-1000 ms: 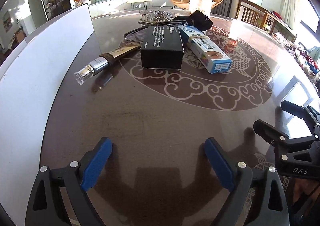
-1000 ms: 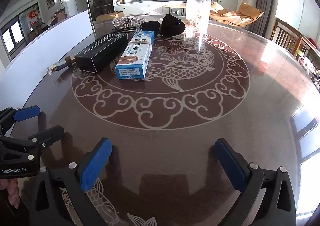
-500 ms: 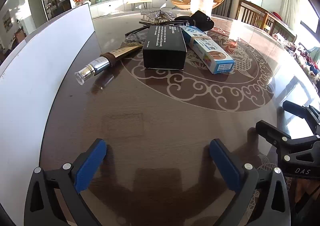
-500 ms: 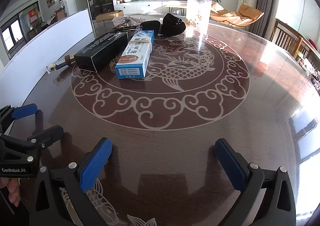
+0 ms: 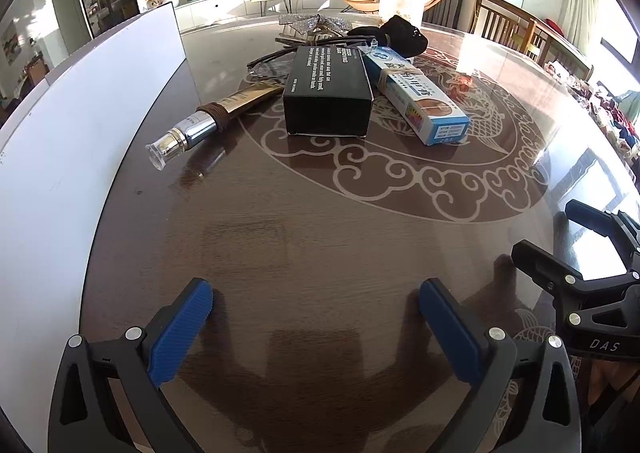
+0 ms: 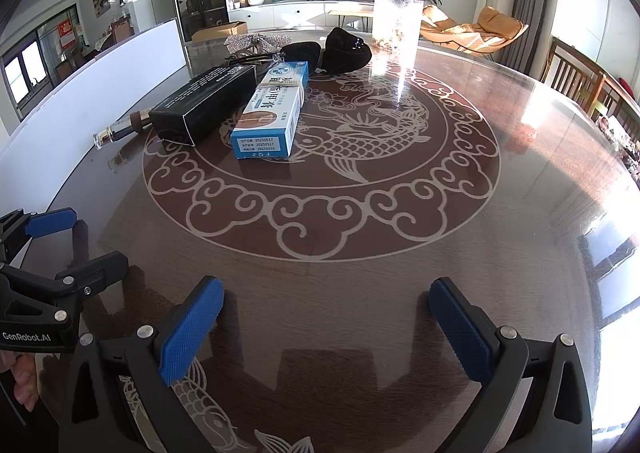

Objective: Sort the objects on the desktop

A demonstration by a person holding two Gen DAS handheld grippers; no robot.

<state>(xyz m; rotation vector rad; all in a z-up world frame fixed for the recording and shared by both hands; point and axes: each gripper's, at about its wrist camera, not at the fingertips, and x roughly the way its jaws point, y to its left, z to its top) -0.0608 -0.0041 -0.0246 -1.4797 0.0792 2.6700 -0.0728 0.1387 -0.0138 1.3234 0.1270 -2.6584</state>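
Hovering over the near edge of the round table (image 5: 304, 237), the left gripper (image 5: 316, 317) has its jaws spread wide with only bare wood between the blue pads (image 5: 180, 337); they have just been opening. The right gripper (image 6: 326, 319) hangs beside it, also above the near edge, jaws likewise wide apart and holding nothing. Each shows at the side of the other's view. Well beyond both, towards the middle of the table and its left edge, the things to sort lie in a loose cluster on the inlaid pattern. A black box (image 5: 326, 93) lies flat; just to its right, a blue carton (image 5: 416, 93) lies angled, its near end pointing towards the table's centre. To the left of the box a tube (image 5: 212, 117) with a silver cap lies on its side, its far end at the box, cap towards the left edge. Behind the box are glasses (image 5: 272, 63), a silver bow (image 5: 316, 23) and a black pouch (image 5: 402, 35), close together. Farther back stands a clear container (image 6: 396, 19), upright. A white board (image 5: 60, 141) runs along the left edge.
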